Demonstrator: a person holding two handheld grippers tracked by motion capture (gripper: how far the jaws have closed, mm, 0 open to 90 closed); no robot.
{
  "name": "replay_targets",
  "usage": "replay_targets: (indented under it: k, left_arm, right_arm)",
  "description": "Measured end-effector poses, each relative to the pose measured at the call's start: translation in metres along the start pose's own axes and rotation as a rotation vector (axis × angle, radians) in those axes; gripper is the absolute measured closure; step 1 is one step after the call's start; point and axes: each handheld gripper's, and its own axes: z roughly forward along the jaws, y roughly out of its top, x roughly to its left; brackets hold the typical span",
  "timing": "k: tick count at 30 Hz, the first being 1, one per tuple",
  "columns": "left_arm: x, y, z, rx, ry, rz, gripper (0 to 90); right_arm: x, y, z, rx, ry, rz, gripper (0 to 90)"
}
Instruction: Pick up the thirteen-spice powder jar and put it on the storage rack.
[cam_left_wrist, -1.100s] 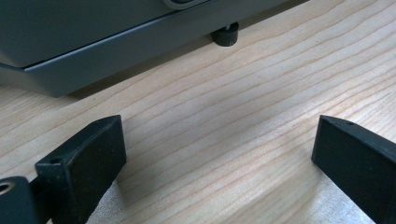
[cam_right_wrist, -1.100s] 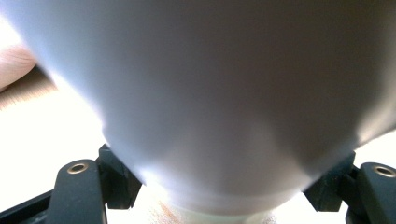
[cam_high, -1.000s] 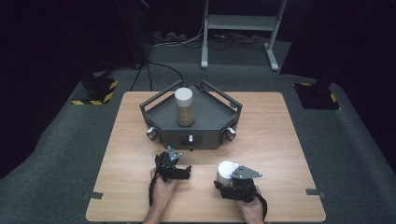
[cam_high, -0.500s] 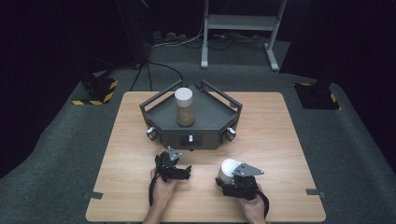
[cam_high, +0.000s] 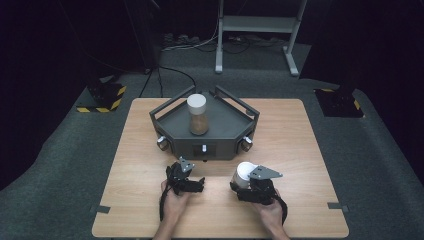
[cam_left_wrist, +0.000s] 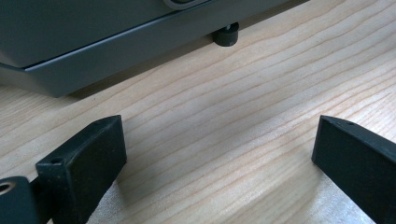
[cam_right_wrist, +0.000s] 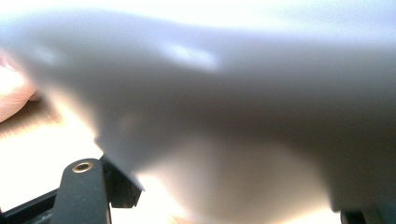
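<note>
Barely shifted since a second ago, my right gripper (cam_high: 246, 181) clamps the white cup (cam_high: 244, 172) near the table's (cam_high: 300, 150) front edge, left gripper (cam_high: 196, 181) open and empty; I'd lift it straight, slowly, toward the grey tray (cam_high: 227, 131) holding the jar (cam_high: 197, 115)

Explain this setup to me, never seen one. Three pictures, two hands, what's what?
No robot here: a person holds a two-jaw gripper in each hand at a wooden table. The high view looks down from above the person's side. The other two pictures come from cameras riding on the grippers.

On the table stands a dark grey angular tray with a white-lidded jar of brown contents inside.

The left gripper is open: its own view shows both black jaws wide apart over bare wood, with the tray's base ahead. The right gripper is at a white cup-like object, a blur close in its view; whether the jaws clamp it, I cannot tell.
</note>
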Motion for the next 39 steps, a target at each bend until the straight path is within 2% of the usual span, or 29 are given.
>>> replay_targets:
  k: [12, 21, 27, 39]
  left_arm:
    - [0.0, 0.0, 0.0, 0.001, 0.0, 0.001, 2.9]
    - [0.0, 0.0, 0.0, 0.0, 0.001, 0.002, 2.9]
    - [0.0, 0.0, 0.0, 0.0, 0.001, 0.001, 2.9]
    - [0.0, 0.0, 0.0, 0.0, 0.001, 0.001, 2.9]
  right_arm:
    - [-0.008, 0.023, 0.004, 0.004, 0.005, 0.029, 30.3]
    - [-0.011, 0.048, -0.004, 0.003, -0.003, 0.016, 30.3]
    - [-0.017, 0.066, -0.009, -0.001, 0.015, 0.021, 30.3]
    - [-0.018, 0.101, -0.013, 0.007, 0.018, -0.015, 30.4]
